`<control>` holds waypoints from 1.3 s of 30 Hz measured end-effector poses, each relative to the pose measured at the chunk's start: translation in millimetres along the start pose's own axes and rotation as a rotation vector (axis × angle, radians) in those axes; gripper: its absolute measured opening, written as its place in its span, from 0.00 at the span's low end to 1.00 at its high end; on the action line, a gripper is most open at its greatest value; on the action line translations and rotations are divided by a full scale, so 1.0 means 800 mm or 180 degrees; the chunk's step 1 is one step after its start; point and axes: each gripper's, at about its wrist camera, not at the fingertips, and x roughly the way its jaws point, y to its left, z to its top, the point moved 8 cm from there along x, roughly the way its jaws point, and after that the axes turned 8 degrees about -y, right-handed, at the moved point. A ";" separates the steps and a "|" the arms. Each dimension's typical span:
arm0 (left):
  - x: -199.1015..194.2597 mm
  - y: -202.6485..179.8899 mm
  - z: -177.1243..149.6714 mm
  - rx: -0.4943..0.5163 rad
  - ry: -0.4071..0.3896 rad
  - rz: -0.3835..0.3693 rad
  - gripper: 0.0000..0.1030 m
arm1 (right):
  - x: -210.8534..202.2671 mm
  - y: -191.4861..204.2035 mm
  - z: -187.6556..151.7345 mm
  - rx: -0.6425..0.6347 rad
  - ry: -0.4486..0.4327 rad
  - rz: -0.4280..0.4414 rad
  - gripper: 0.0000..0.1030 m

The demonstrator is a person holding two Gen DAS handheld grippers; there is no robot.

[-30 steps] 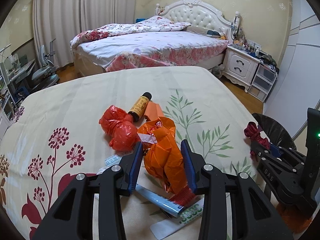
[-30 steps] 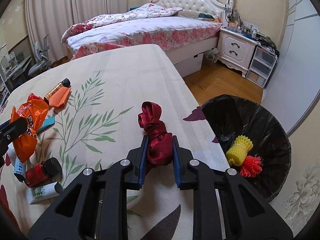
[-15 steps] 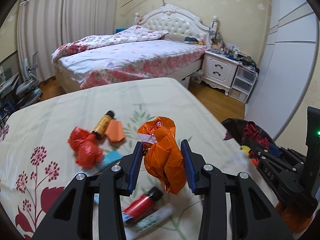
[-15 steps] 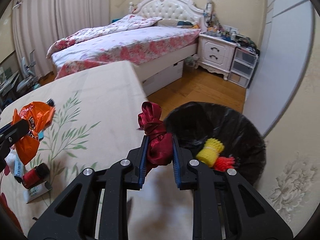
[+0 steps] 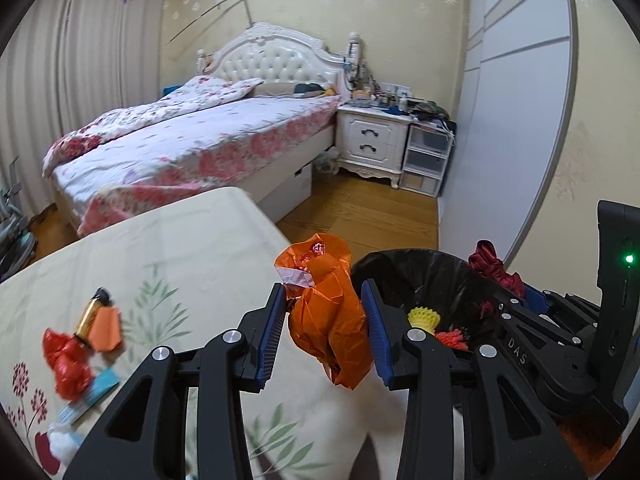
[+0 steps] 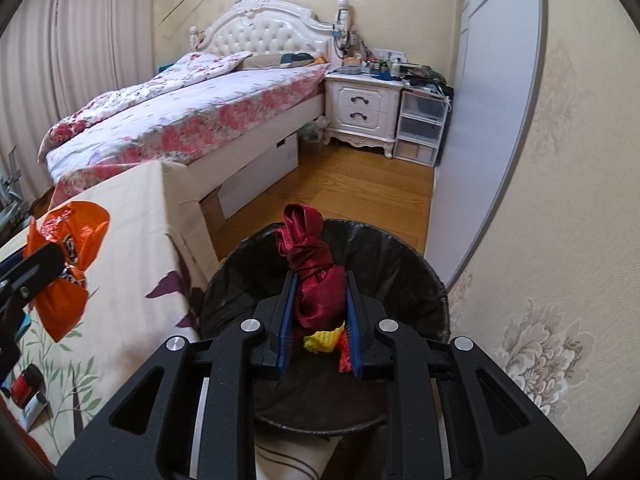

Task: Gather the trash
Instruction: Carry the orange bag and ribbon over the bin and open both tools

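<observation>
My left gripper is shut on a crumpled orange plastic bag, held in the air over the table's right edge beside the bin. My right gripper is shut on a knotted dark red cloth bundle, hanging above the open mouth of the black-lined trash bin. Inside the bin lie a yellow foam net and a red one. In the left wrist view the bin stands just right of the orange bag, with the right gripper and its red bundle over it.
On the floral tablecloth lie a red bag, a brown bottle, an orange paper and a blue packet. A bed and a white nightstand stand beyond; wooden floor lies between.
Both grippers have swung to the right with their loads, from over the table toward the bin. The red bundle now hangs above the bin; the orange bag has lifted off the table.
</observation>
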 end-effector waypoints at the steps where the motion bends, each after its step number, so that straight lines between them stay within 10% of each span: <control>1: 0.007 -0.006 0.001 0.0035 0.0001 -0.0023 0.38 | 0.003 -0.005 0.000 0.0014 0.0004 -0.0011 0.21; 24: 0.109 -0.068 -0.018 0.0372 0.0413 -0.0158 0.40 | 0.061 -0.049 -0.009 0.0292 0.0117 -0.0110 0.27; 27: 0.113 -0.064 -0.020 0.0324 0.0433 -0.0135 0.58 | 0.060 -0.050 -0.011 0.0293 0.0096 -0.0155 0.38; 39: 0.089 -0.036 -0.015 0.0077 0.0417 -0.0037 0.72 | 0.046 -0.049 -0.010 0.0285 0.0077 -0.0186 0.48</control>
